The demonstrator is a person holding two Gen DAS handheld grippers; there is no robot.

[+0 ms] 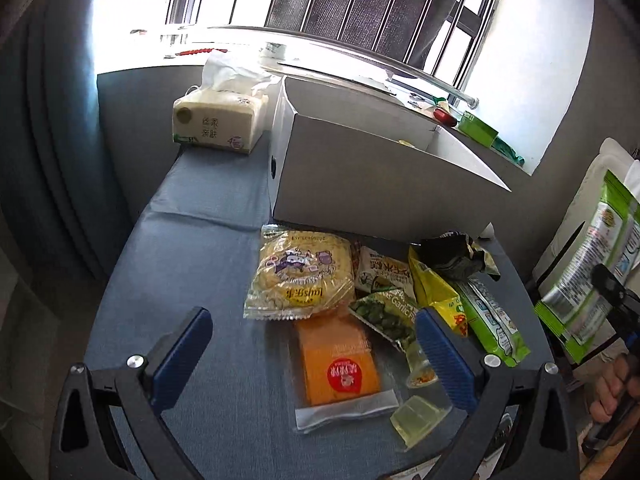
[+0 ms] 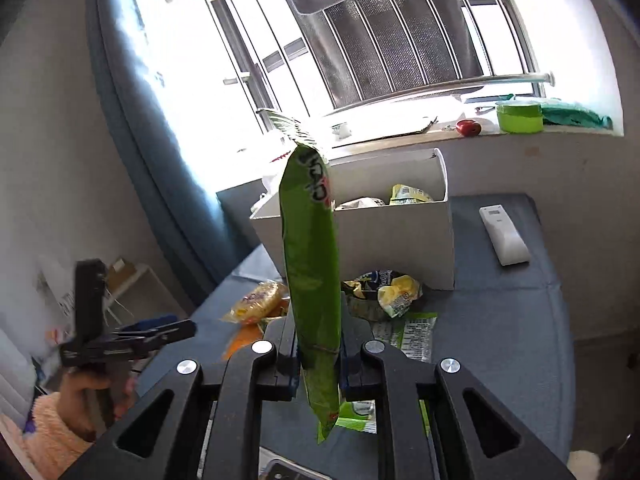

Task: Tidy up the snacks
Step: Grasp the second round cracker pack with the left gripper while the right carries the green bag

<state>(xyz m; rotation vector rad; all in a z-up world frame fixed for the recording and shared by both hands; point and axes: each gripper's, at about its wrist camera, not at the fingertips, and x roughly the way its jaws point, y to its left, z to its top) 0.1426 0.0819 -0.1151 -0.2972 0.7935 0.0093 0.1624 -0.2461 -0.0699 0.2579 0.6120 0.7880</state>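
Spreading across both views, the blue-grey table [image 1: 192, 240] carries everything, and the white cardboard box [image 1: 360, 184] serves as the landmark at its far side near the window. Inside the box, seen from the right wrist camera, a yellow packet [image 2: 410, 194] and a pale one already lie. Left of the box stands a tissue pack [image 1: 220, 124]; right of the box lies a white remote [image 2: 504, 236]. Just in front of the box the loose snacks are heaped: a round yellow cake packet [image 1: 300, 276] nearest the box's front wall, a black crumpled bag [image 1: 456, 256] beside it, a yellow pouch [image 1: 434, 292], a green-and-white bar wrapper [image 1: 494, 320], a green pea packet [image 1: 384, 312], and further from the box an orange wafer packet [image 1: 340, 364] and a clear jelly cup [image 1: 418, 420].

The right gripper [image 2: 318, 356] is clamped on a tall green snack bag [image 2: 312, 264], held upright in the air in front of the box, clear of the table. The left gripper [image 1: 316, 356] hovers over the orange packet, jaws wide apart and holding nothing.
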